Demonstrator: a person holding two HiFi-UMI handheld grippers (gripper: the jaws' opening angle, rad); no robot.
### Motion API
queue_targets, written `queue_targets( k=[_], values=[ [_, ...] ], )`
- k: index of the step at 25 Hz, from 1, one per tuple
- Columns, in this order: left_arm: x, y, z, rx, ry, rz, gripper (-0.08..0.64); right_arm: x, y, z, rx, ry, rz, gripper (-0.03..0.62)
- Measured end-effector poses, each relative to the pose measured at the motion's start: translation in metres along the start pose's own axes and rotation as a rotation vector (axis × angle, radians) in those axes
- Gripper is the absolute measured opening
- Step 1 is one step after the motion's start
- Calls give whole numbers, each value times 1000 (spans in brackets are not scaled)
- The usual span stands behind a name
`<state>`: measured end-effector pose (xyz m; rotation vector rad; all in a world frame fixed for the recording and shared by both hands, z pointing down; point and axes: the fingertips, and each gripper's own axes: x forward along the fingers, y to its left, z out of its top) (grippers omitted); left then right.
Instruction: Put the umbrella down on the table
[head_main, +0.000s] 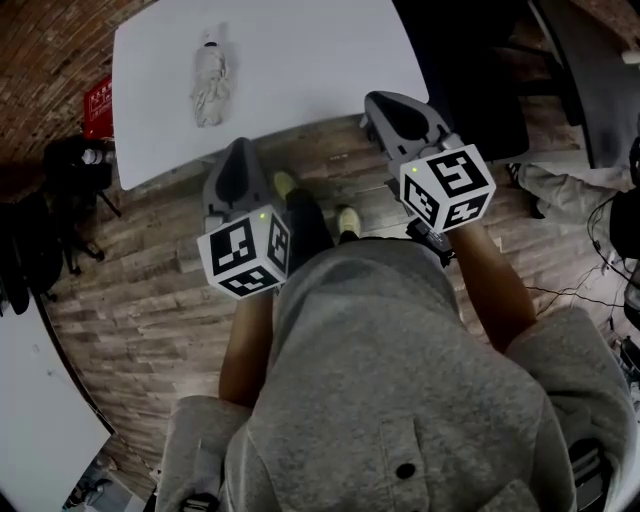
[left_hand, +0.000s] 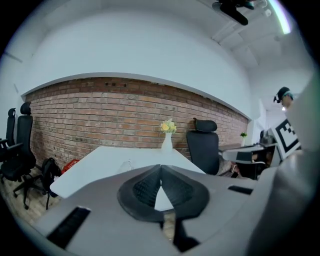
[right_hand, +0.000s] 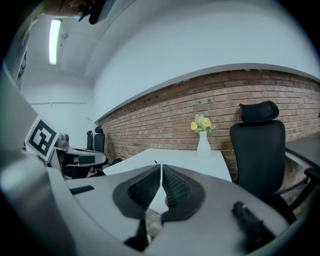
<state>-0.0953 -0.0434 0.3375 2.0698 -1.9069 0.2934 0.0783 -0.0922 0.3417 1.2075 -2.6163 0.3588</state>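
We log: folded umbrella (head_main: 211, 85) – lying on white surface (head_main: 320, 60), toward its left | left gripper (head_main: 238, 158) – clenched, empty | right gripper (head_main: 390, 112) – clenched, empty | both apart from umbrella.

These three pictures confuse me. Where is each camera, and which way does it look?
Head view: on the person's head, looking down at the umbrella on the table; shows a grey top, forearms, shoes, the left gripper and right gripper.
Left gripper view: rides the left gripper, looking along its shut jaws across the table to a vase and brick wall.
Right gripper view: rides the right gripper, facing likewise past shut jaws, a black chair at right.
Shared: both gripper views show table, vase, chair, wall.
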Motion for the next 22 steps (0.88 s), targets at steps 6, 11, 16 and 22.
queue_targets(
  k=[6,11,16,22],
  values=[
    [-20,-14,5,-8,-21,2,15,-23,4,5,-11,-20,13,25],
    [-29,-23,2,-2,-27,0,15,-29,10,4,-29,-32,35,25],
    [-33,-20,6,-5,-26,7,15,-24,17,13,-43,-38,54,25],
    [-38,-18,11,-10,-28,18,15,-25,19,19,-51,-41,62,25]
  ],
)
